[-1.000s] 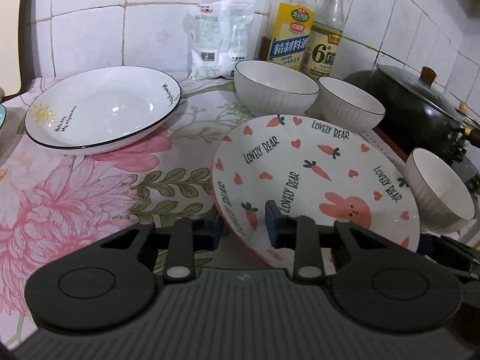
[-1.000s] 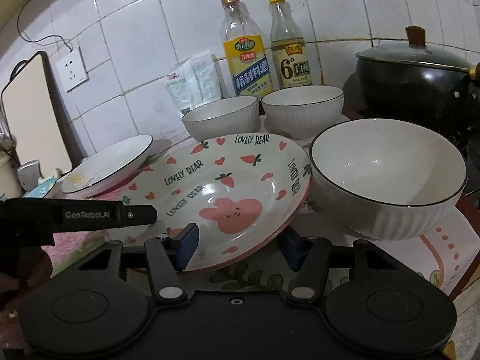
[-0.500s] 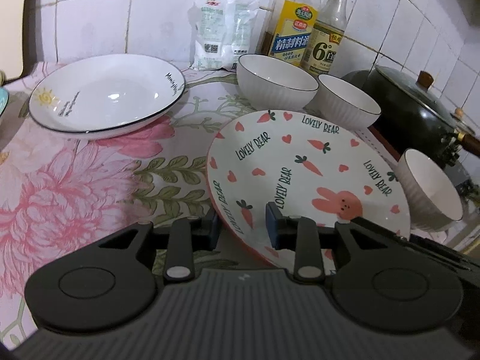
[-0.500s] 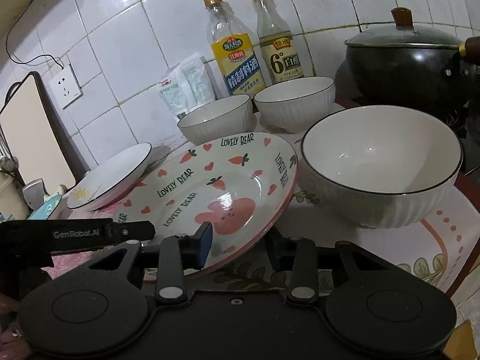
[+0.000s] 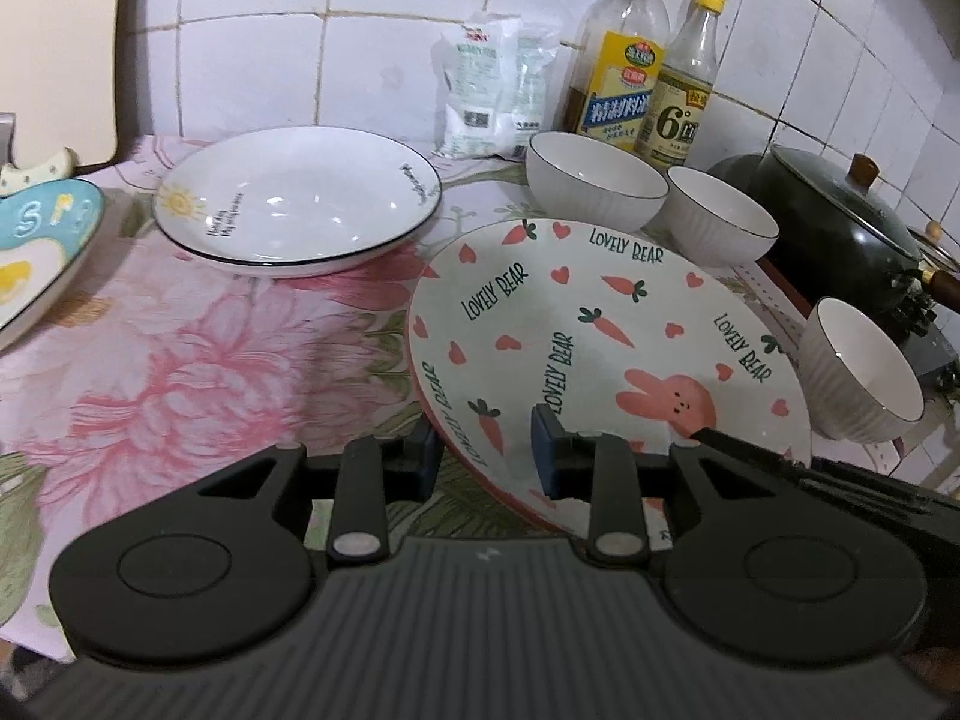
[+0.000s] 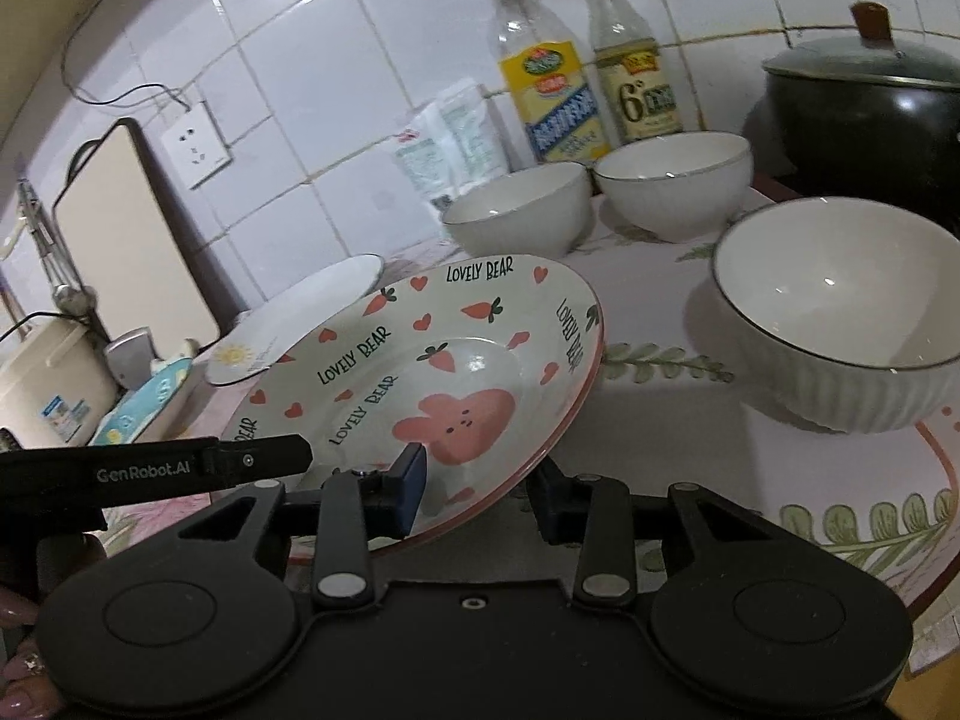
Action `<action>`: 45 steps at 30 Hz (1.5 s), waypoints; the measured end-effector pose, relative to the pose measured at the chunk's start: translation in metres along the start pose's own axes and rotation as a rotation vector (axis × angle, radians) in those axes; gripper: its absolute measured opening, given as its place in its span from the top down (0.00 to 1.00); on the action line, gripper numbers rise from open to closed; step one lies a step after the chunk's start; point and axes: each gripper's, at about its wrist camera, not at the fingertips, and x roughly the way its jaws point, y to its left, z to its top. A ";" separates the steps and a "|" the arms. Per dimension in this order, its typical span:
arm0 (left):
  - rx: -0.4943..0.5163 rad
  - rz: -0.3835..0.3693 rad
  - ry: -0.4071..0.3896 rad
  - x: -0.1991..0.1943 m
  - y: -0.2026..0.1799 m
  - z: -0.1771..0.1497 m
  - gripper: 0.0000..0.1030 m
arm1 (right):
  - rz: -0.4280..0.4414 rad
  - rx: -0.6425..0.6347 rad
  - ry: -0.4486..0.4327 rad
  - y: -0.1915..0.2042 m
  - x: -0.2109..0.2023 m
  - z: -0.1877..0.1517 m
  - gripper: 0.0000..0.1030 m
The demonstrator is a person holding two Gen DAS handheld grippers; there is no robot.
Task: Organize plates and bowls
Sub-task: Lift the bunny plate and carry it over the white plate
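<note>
Both grippers grip the rim of the rabbit-and-carrot plate (image 5: 600, 324), which is lifted and tilted above the floral cloth. My left gripper (image 5: 480, 450) is shut on its left rim, one finger above and one below. My right gripper (image 6: 480, 489) is shut on its near rim in the right wrist view (image 6: 432, 360). A white sun-print plate (image 5: 294, 198) lies at the back left. Two white ribbed bowls (image 5: 594, 186) (image 5: 720, 219) stand behind, and a third bowl (image 6: 840, 312) stands at the right.
A blue-and-white dish (image 5: 36, 240) lies at the far left. Two bottles (image 5: 618, 72) and a white bag (image 5: 486, 96) stand against the tiled wall. A dark lidded pot (image 6: 864, 114) sits at the back right. A cutting board (image 6: 132, 228) leans at the left.
The rabbit plate has risen off the cloth and moved left, away from the right-hand bowl. Both grippers stay shut on its rim.
</note>
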 end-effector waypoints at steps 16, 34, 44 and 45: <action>-0.062 0.027 -0.093 -0.072 0.022 -0.005 0.72 | 0.125 -0.124 -0.038 0.049 -0.027 0.020 0.59; -0.115 0.099 -0.164 -0.075 0.068 0.044 0.72 | 0.249 -0.236 0.018 0.092 0.025 0.078 0.59; -0.142 0.140 -0.108 -0.022 0.106 0.075 0.72 | 0.295 -0.158 0.137 0.091 0.101 0.099 0.59; -0.143 0.141 -0.101 -0.017 0.110 0.076 0.72 | 0.290 -0.156 0.148 0.092 0.108 0.101 0.59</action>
